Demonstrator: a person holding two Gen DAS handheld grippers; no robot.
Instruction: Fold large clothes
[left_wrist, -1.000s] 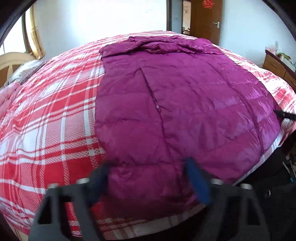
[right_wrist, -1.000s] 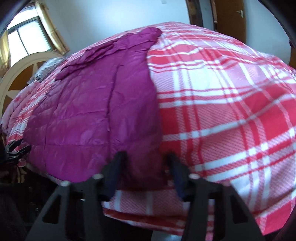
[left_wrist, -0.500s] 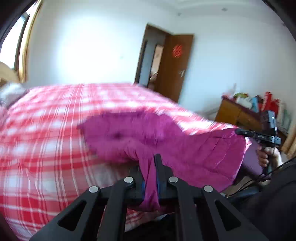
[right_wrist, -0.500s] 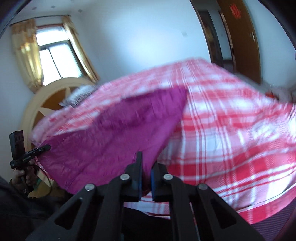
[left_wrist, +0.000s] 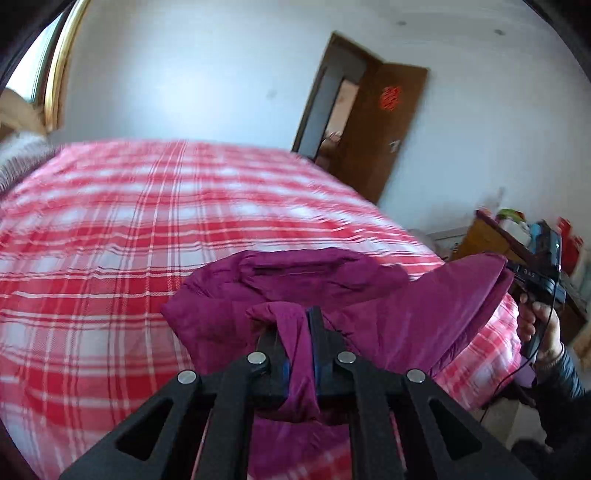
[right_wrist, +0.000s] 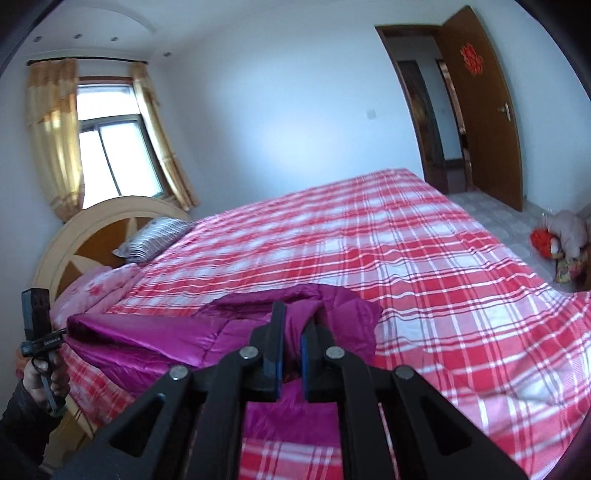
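With the left gripper (left_wrist: 300, 343) and right gripper (right_wrist: 291, 339) each clamped on the hem of the purple quilted down jacket (left_wrist: 413, 325), its body trails forward onto the red-and-white plaid bedspread (right_wrist: 424, 266), collar end farthest away.

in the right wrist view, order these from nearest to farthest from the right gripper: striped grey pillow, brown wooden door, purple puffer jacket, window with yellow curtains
1. Purple puffer jacket: clamped in the right gripper, at the near bed edge.
2. Striped grey pillow: up left, by the headboard.
3. Window with yellow curtains and brown wooden door: both on the far side of the room, window left, door right; too close to call.
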